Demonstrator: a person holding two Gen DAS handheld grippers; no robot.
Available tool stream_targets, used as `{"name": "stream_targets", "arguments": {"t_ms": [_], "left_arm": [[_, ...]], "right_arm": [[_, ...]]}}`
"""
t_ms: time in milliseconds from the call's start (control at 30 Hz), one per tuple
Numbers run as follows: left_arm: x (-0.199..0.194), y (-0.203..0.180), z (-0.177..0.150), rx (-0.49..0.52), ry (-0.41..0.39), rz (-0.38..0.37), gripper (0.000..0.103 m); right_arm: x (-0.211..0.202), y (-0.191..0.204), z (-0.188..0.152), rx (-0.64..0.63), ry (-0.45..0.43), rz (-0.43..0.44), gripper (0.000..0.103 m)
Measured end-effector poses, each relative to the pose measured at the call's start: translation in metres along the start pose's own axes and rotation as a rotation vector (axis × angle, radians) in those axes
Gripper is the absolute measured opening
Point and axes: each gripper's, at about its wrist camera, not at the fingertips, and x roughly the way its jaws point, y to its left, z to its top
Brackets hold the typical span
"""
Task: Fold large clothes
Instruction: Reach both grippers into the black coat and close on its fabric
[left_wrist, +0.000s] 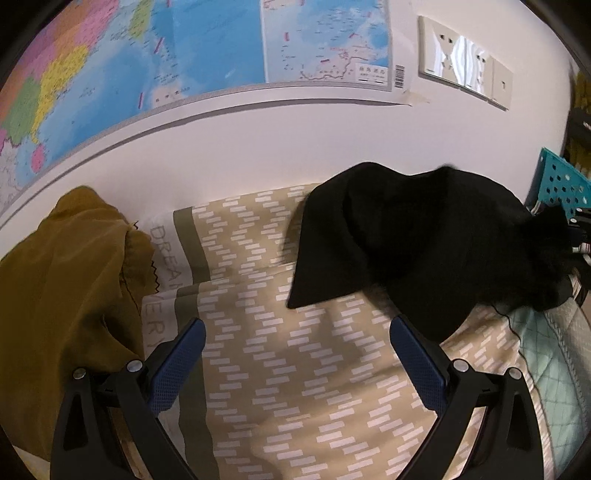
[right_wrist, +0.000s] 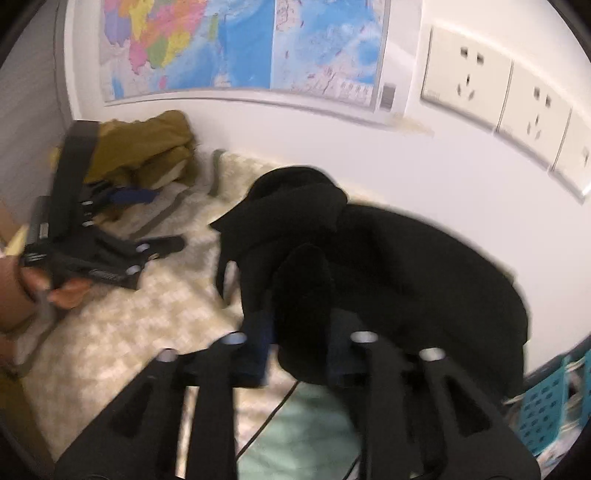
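Here the black garment (left_wrist: 424, 251) lies bunched on the patterned bedspread (left_wrist: 295, 369), close under the white wall with the map (left_wrist: 184, 55), and everything else can be placed from it. To its left in the left wrist view, well apart from it, an olive-brown garment (left_wrist: 66, 280) sits heaped against the same wall. To the black garment's right stands a teal perforated basket (left_wrist: 557, 184), and above that side the wall carries a row of sockets (left_wrist: 465, 62).

The left tongs (left_wrist: 297, 332) stand wide apart over bare bedspread, short of the black garment and gripping nothing; the right finger's tip is just beside the cloth's lower edge.

The right tongs (right_wrist: 299, 343) are closed on a fold of the black garment (right_wrist: 369, 266), which rises in a lump between the blue pads (right_wrist: 258, 343). The right wrist view is blurred. It also shows the left tongs (right_wrist: 162, 221) spread open, held in a bare hand (right_wrist: 44, 288) to the left of the black garment.
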Motion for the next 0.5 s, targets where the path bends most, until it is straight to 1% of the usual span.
{"name": "stream_targets", "arguments": {"t_ms": [33, 67, 100, 200, 233, 267, 300, 333, 367, 400, 433, 467, 500], "left_arm": [[0.001, -0.002, -0.001, 0.015, -0.005, 0.006, 0.097], [0.001, -0.003, -0.001, 0.027, -0.006, 0.011, 0.097], [0.002, -0.004, -0.002, 0.035, -0.007, 0.016, 0.097], [0.002, -0.004, -0.002, 0.041, -0.009, 0.014, 0.097], [0.002, -0.004, -0.002, 0.043, -0.012, 0.013, 0.097], [0.001, -0.004, -0.003, 0.048, -0.015, 0.011, 0.097], [0.0, -0.004, -0.002, 0.054, -0.018, 0.009, 0.097], [0.001, -0.003, -0.003, 0.057, -0.021, 0.007, 0.097], [0.0, -0.003, -0.002, 0.062, -0.025, 0.001, 0.097], [-0.002, -0.002, -0.002, 0.066, -0.033, -0.007, 0.097], [-0.004, -0.003, -0.002, 0.068, -0.04, -0.013, 0.097], [-0.006, -0.003, -0.001, 0.073, -0.05, -0.026, 0.097], [-0.008, -0.003, 0.001, 0.083, -0.066, -0.036, 0.097]], "right_arm": [[0.003, 0.001, -0.001, -0.001, -0.013, -0.031, 0.078], [0.008, 0.004, 0.0, -0.012, -0.016, -0.058, 0.087], [0.018, 0.008, 0.002, -0.038, 0.004, -0.066, 0.093], [0.05, 0.014, 0.01, -0.068, 0.055, -0.039, 0.091], [0.063, 0.017, 0.013, -0.085, 0.082, -0.034, 0.084], [0.074, 0.019, 0.014, -0.107, 0.107, -0.049, 0.07], [0.078, 0.016, 0.013, -0.103, 0.131, -0.034, 0.039], [0.081, 0.013, 0.014, -0.086, 0.154, -0.019, 0.013], [0.074, 0.01, 0.017, -0.063, 0.143, -0.044, 0.011], [0.062, 0.006, 0.018, -0.046, 0.111, -0.038, 0.009], [0.039, 0.0, 0.022, -0.018, 0.049, -0.041, 0.009], [0.021, -0.004, 0.026, 0.003, 0.005, -0.054, 0.009], [-0.009, -0.01, 0.032, 0.029, -0.069, -0.079, 0.009]]}}
